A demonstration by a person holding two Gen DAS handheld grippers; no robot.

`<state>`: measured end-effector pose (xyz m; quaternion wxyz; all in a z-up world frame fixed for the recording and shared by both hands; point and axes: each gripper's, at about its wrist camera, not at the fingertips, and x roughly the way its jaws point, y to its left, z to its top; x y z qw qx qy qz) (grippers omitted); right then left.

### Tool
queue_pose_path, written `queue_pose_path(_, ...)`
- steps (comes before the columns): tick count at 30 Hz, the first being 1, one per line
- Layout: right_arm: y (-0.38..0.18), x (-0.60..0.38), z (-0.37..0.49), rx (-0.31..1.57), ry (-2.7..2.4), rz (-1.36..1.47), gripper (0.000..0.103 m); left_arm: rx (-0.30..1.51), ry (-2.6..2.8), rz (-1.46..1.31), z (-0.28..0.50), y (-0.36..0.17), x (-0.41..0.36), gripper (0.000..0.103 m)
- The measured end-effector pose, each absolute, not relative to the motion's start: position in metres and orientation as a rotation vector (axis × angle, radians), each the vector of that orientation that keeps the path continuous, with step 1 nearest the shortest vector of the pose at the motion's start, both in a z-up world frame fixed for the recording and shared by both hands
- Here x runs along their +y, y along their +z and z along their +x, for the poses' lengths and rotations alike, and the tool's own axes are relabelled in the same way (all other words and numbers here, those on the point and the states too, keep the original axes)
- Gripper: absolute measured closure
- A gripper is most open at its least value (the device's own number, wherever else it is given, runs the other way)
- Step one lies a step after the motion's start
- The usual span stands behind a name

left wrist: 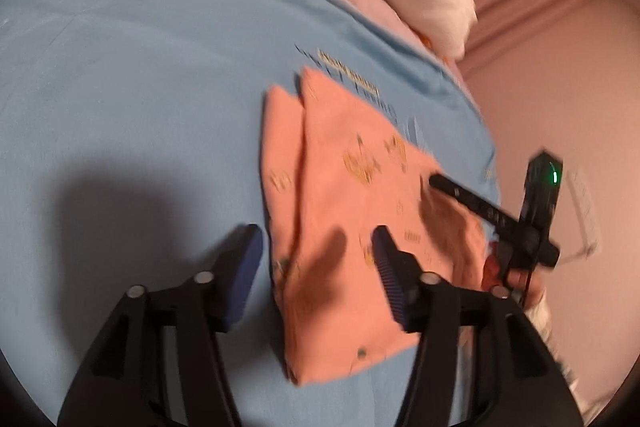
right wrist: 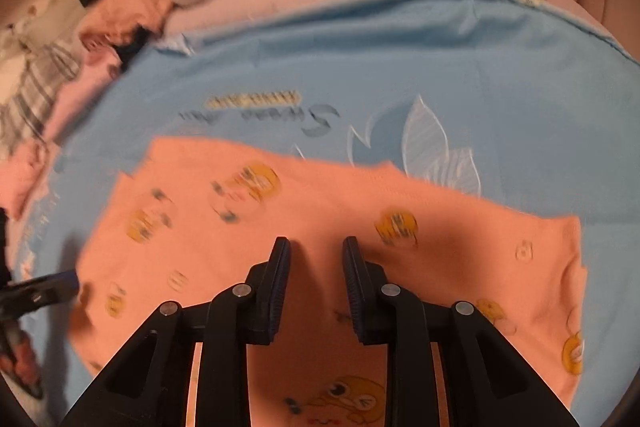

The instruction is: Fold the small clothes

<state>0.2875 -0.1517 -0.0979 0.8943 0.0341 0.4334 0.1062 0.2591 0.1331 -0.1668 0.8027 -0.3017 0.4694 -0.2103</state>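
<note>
Your folded orange garment lies flat on the light blue sheet. Your left gripper hangs over its edge with jaws apart, gripping nothing. Your right gripper stands slightly parted above the cloth, nothing pinched.

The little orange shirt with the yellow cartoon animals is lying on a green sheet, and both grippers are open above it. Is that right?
Almost. The sheet is light blue, not green; the right wrist view shows it clearly. The rest holds: the orange shirt with yellow cartoon prints lies on it, and the left gripper and right gripper are both open above it.
</note>
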Motion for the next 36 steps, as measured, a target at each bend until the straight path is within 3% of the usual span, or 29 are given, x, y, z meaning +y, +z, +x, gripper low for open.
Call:
queue_pose_path(6, -0.123, -0.140, 0.321, 0.982, 0.192, 0.107, 0.077, 1.052, -0.482, -0.660, 0.286, -0.176, 0.120, 0.047)
queue_pose_path(8, -0.126, -0.136, 0.320, 0.962, 0.183, 0.098, 0.077, 1.077, -0.495, -0.624, 0.293, -0.176, 0.109, 0.064)
queue_pose_path(9, -0.124, -0.136, 0.318, 0.963, 0.183, 0.095, 0.077, 1.100, -0.493, -0.606, 0.297, -0.179, 0.103, 0.085)
queue_pose_path(10, -0.123, -0.137, 0.316, 0.967, 0.185, 0.098, 0.077, 1.127, -0.484, -0.597, 0.300, -0.183, 0.101, 0.088)
queue_pose_path(16, -0.105, -0.127, 0.259, 0.936, 0.296, 0.062, 0.077, 1.109, -0.479, -0.608, 0.298, -0.185, 0.100, 0.090)
queue_pose_path(23, -0.129, -0.099, 0.208, 0.946, 0.308, -0.087, 0.077, 1.123, -0.418, -0.598, 0.300, -0.177, 0.093, 0.093)
queue_pose_path(28, -0.117, -0.138, 0.223, 0.968, 0.376, 0.190, 0.075, 1.073, -0.439, -0.577, 0.293, -0.141, 0.084, 0.093)
queue_pose_path(32, -0.117, -0.174, 0.219, 0.925, 0.366, 0.399, 0.060, 1.041, -0.476, -0.496, 0.290, -0.103, 0.054, 0.093)
queue_pose_path(36, -0.124, -0.205, 0.224, 0.921, 0.409, 0.618, 0.055, 1.024, -0.513, -0.394, 0.287, -0.077, 0.014, 0.093)
